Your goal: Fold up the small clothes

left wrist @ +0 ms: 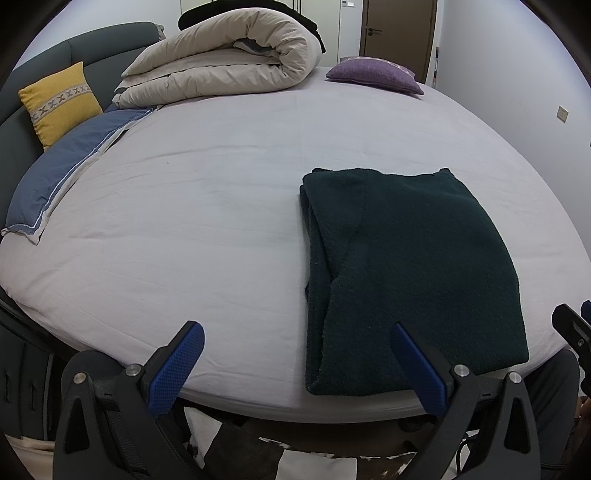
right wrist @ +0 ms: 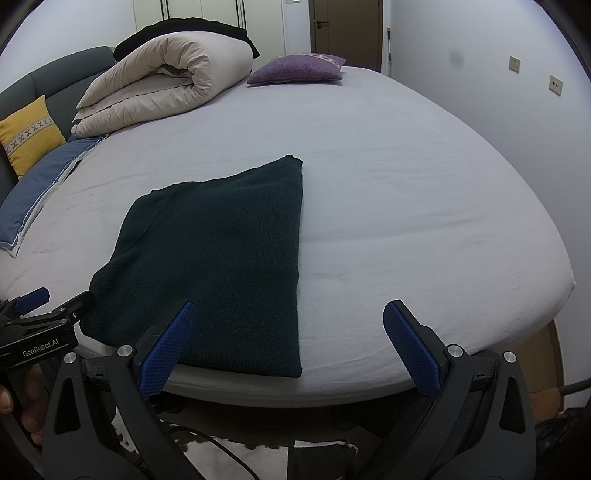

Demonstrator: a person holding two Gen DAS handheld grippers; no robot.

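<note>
Wide bed [left wrist: 221, 206] under a pale lilac sheet, with a rolled beige duvet [left wrist: 229, 62], a purple cushion [left wrist: 375, 74], a yellow cushion [left wrist: 59, 101] and a blue pillow [left wrist: 70, 166] along the far and left sides; grey headboard [left wrist: 92, 40], white walls and a brown door [left wrist: 399, 33] beyond. Folded flat near the front edge, a dark green sweater [right wrist: 221, 254], one side showing layered folds. Left gripper [left wrist: 297, 363] and right gripper [right wrist: 288, 345] both spread wide, empty, poised off the near edge; floor below mostly hidden, patchy and hard to make out.
</note>
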